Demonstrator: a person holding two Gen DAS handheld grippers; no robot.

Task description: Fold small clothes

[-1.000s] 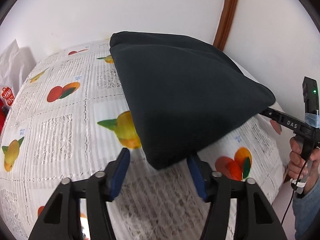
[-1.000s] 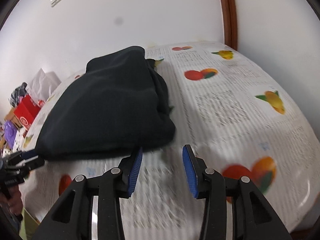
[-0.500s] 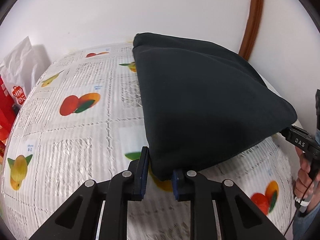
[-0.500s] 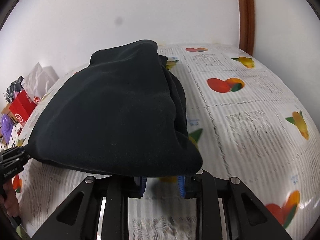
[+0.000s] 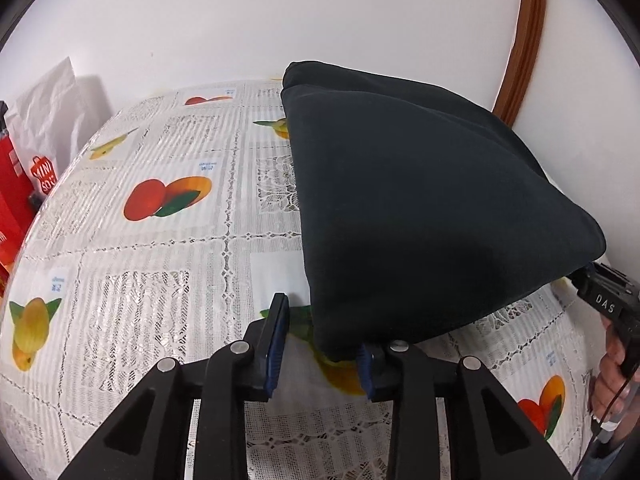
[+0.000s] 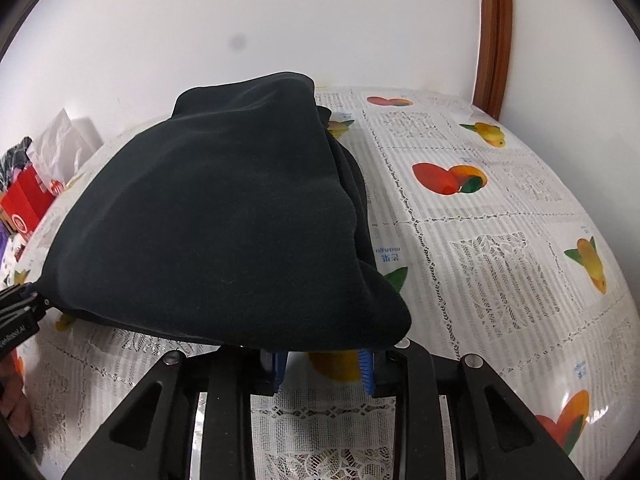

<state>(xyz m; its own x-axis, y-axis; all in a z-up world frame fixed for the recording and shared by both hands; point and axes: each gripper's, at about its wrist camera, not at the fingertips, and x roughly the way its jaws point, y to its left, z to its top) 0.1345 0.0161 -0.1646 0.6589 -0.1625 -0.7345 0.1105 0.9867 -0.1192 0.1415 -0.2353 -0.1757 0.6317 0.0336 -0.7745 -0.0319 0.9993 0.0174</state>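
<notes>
A black garment [image 5: 420,208] lies folded over on the fruit-print tablecloth [image 5: 160,264]. My left gripper [image 5: 322,340] is open, its blue pads [image 5: 276,340] apart around the garment's near corner, which rests by the right pad. In the right wrist view the garment [image 6: 224,216] drapes over the front of my right gripper [image 6: 323,364]. Its pads [image 6: 366,368] stand apart under the cloth's hem, open. Each gripper shows at the other view's edge: the right gripper [image 5: 608,308] and the left gripper [image 6: 16,316] sit at the garment's side corners.
A white bag [image 5: 52,120] and red packages [image 5: 12,200] stand off the table's left end. A white wall and a brown wooden frame [image 5: 524,40] rise behind. A person's hand [image 5: 612,384] holds the right gripper.
Both grippers were shut on the garment's near corners half a second ago. Both have now opened and let the corners go. The garment has settled down.
</notes>
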